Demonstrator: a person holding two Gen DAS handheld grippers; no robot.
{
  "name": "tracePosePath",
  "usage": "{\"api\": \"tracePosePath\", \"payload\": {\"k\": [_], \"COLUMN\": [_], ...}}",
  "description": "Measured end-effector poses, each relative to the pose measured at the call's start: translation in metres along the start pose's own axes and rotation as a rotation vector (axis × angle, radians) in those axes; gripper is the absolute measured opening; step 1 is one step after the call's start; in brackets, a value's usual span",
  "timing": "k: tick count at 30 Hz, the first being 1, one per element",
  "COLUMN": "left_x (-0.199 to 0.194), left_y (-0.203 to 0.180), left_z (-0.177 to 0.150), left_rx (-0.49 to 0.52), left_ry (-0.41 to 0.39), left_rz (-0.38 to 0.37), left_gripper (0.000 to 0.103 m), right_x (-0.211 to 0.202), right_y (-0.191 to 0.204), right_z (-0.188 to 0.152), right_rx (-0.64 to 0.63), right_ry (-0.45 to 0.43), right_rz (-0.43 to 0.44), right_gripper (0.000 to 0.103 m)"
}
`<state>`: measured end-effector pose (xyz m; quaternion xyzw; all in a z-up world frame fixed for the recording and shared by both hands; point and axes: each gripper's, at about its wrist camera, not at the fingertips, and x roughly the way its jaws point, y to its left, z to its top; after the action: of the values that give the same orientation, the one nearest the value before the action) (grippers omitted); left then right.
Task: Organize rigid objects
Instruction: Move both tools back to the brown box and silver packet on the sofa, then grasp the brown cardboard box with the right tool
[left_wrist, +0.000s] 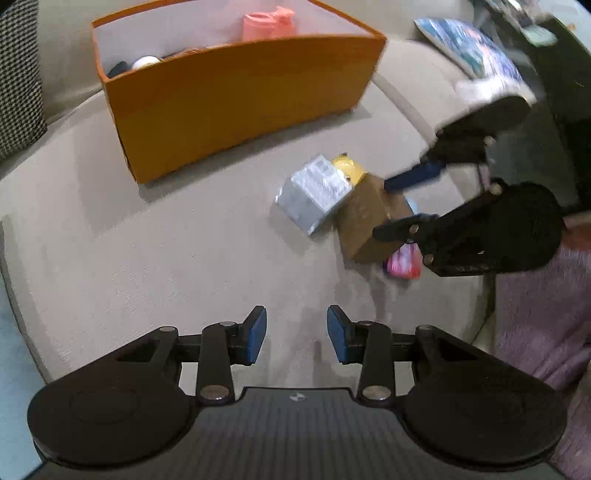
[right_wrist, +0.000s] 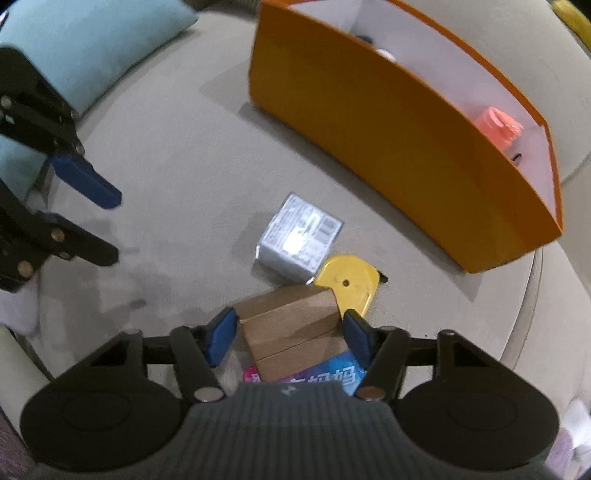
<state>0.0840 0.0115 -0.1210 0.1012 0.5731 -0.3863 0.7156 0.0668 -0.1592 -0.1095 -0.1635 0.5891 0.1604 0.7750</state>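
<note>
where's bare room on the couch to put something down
Bare cushion between the orange box and the left claw, left of the silver box. Crowded around the brown box, yellow disc and right claw.

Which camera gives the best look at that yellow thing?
The right wrist view: the yellow tape measure shows its whole flat face beside the cardboard box. The left wrist view shows only a sliver behind the boxes.

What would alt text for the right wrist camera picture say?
The right gripper, open, straddles a brown cardboard box on a beige sofa. Beyond lie a yellow tape measure, a silver box and an orange bin; the left gripper hovers at left.
</note>
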Motion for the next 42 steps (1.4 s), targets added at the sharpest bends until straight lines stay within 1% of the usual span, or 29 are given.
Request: {"api": "tracePosePath", "payload": {"k": [1, 2, 3, 4, 7, 8, 9, 11, 13, 15, 20, 22, 23, 25, 27, 30, 33, 34, 35, 37, 39, 42], "left_x": [-0.001, -0.002, -0.002, -0.001, 0.004, 0.007, 0.011, 0.018, 0.022, 0.027, 0.033, 0.035, 0.034, 0.034, 0.032, 0.028, 0.028, 0.029, 0.030, 0.037, 0.045, 0.055], "left_y": [0.002, 0.004, 0.004, 0.005, 0.000, -0.002, -0.005, -0.010, -0.014, -0.017, -0.016, -0.013, -0.011, -0.009, -0.007, -0.006, -0.009, -0.010, -0.011, -0.011, -0.009, -0.002], "left_z": [0.003, 0.006, 0.009, 0.012, 0.019, 0.022, 0.025, 0.028, 0.031, 0.034, 0.040, 0.040, 0.040, 0.042, 0.044, 0.050, 0.059, 0.062, 0.066, 0.073, 0.081, 0.091], "left_rx": [-0.022, -0.044, -0.058, -0.070, -0.064, -0.052, -0.041, -0.026, -0.008, -0.001, -0.007, -0.024, -0.032, -0.045, -0.057, -0.077, -0.088, -0.094, -0.103, -0.123, -0.166, -0.240], "left_ry": [-0.013, -0.027, -0.033, -0.037, -0.034, -0.025, -0.014, 0.006, 0.021, 0.029, 0.040, 0.043, 0.044, 0.039, 0.027, 0.004, -0.021, -0.027, -0.029, -0.019, -0.003, 0.012], "left_rz": [-0.016, -0.036, -0.047, -0.055, -0.058, -0.057, -0.057, -0.057, -0.055, -0.053, -0.035, -0.034, -0.036, -0.038, -0.046, -0.058, -0.060, -0.057, -0.052, -0.038, -0.033, -0.030], "left_gripper": [0.045, 0.045, 0.045, 0.045, 0.045, 0.045, 0.045, 0.045, 0.045, 0.045, 0.044, 0.044, 0.044, 0.045, 0.045, 0.051, 0.061, 0.066, 0.068, 0.070, 0.070, 0.070], "right_x": [-0.007, -0.011, -0.014, -0.015, -0.011, -0.010, -0.010, -0.008, -0.005, -0.002, 0.011, 0.017, 0.020, 0.022, 0.019, 0.005, -0.014, -0.020, -0.024, -0.026, -0.022, -0.016], "right_y": [-0.005, -0.009, -0.014, -0.019, -0.033, -0.033, -0.032, -0.030, -0.029, -0.029, -0.026, -0.026, -0.025, -0.025, -0.025, -0.035, -0.053, -0.059, -0.064, -0.073, -0.081, -0.092], "right_z": [0.001, 0.002, 0.001, 0.000, -0.003, -0.005, -0.006, -0.007, -0.006, -0.003, 0.006, 0.009, 0.009, 0.009, 0.008, 0.001, -0.003, -0.003, -0.003, -0.002, -0.001, -0.002], "right_rx": [0.026, 0.043, 0.061, 0.086, 0.151, 0.153, 0.143, 0.114, 0.075, 0.038, -0.065, -0.082, -0.080, -0.058, -0.042, -0.009, 0.038, 0.054, 0.064, 0.089, 0.123, 0.186], "right_ry": [-0.013, -0.019, -0.022, -0.022, -0.011, -0.016, -0.019, -0.023, -0.026, -0.023, -0.003, 0.005, 0.007, 0.010, 0.008, -0.009, -0.054, -0.076, -0.091, -0.114, -0.124, -0.155], "right_rz": [0.001, 0.004, 0.014, 0.033, 0.097, 0.108, 0.110, 0.120, 0.132, 0.132, 0.163, 0.188, 0.197, 0.241, 0.231, 0.203, 0.193, 0.175, 0.157, 0.110, 0.074, 0.046], "right_gripper": [0.033, 0.024, 0.022, 0.022, 0.028, 0.036, 0.045, 0.055, 0.057, 0.065, 0.073, 0.073, 0.072, 0.062, 0.060, 0.060, 0.060, 0.060, 0.060, 0.060, 0.060, 0.060]}}
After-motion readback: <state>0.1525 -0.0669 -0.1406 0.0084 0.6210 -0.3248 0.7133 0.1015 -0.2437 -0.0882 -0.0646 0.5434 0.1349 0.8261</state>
